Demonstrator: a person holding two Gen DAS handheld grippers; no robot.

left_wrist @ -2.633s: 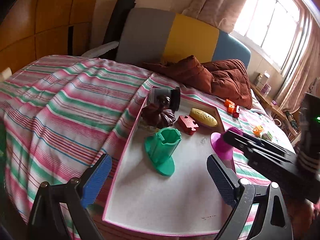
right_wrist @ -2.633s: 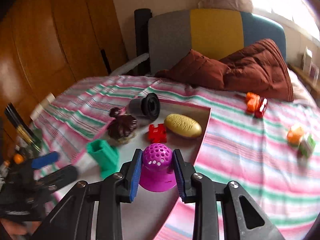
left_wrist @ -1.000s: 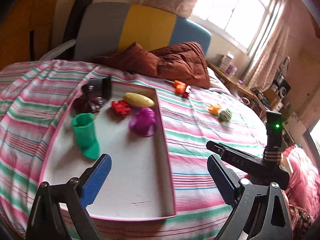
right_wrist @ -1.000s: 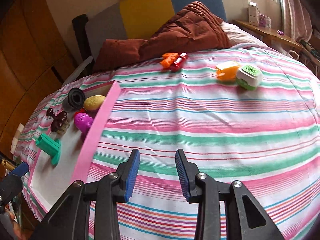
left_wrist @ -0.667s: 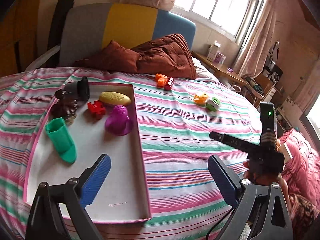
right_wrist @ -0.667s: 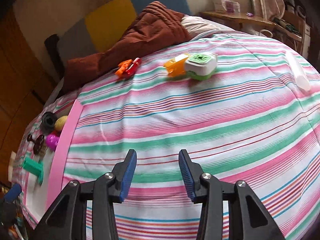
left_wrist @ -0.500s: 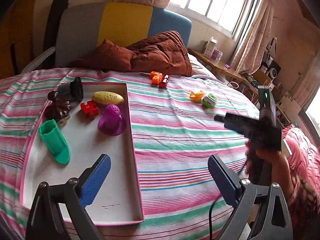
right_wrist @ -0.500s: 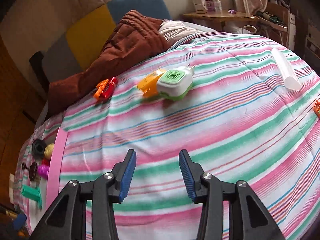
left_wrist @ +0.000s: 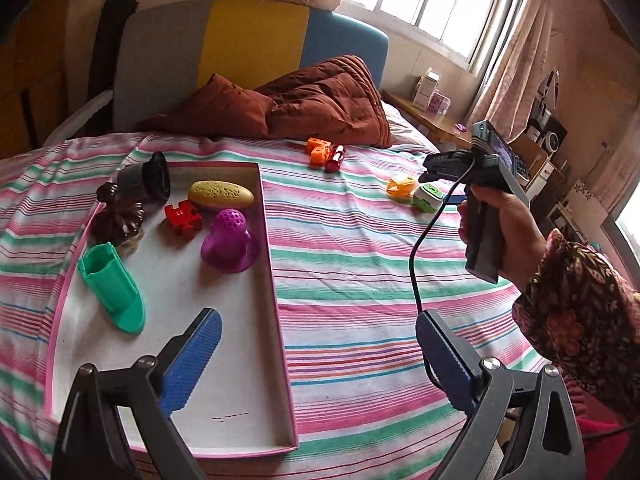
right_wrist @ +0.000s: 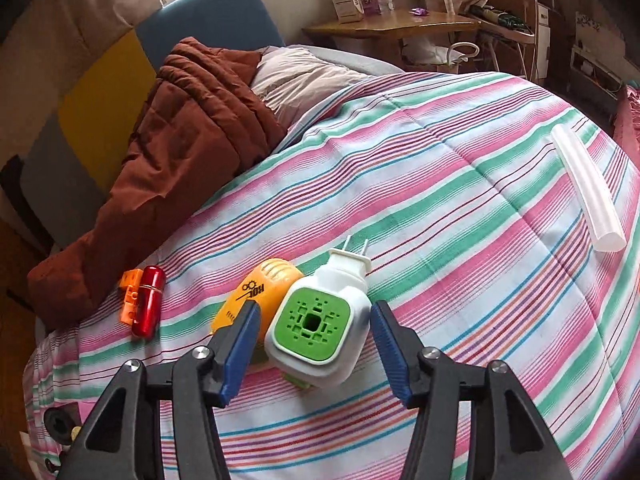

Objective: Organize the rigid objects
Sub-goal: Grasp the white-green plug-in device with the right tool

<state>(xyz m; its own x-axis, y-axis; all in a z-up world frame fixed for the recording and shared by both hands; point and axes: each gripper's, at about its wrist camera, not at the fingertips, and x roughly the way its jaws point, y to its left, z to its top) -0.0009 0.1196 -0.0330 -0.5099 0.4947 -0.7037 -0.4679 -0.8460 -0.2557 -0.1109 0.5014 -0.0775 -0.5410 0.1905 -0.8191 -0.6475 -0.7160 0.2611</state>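
A white and green plug-in device (right_wrist: 320, 326) lies on the striped bedspread, between the open pads of my right gripper (right_wrist: 316, 344), which do not touch it. An orange toy (right_wrist: 256, 294) lies against its left side. A red capsule (right_wrist: 147, 306) and an orange brick (right_wrist: 129, 295) lie further left. My left gripper (left_wrist: 316, 360) is open and empty over the near right edge of the pink-rimmed tray (left_wrist: 276, 292). The tray holds a purple piece (left_wrist: 230, 236), a green piece (left_wrist: 114, 284), a red puzzle piece (left_wrist: 183, 216), a yellow oval (left_wrist: 221, 195) and dark objects.
A brown quilt (left_wrist: 304, 100) lies at the head of the bed. A white tube (right_wrist: 588, 192) lies on the bedspread at the right. A wooden side table (right_wrist: 400, 26) with boxes stands beyond the bed. The right hand and its gripper (left_wrist: 452, 168) show in the left wrist view.
My right gripper let go of the purple piece in the tray, moved right across the bed and now straddles the white and green device. My left gripper drew back and stayed open.
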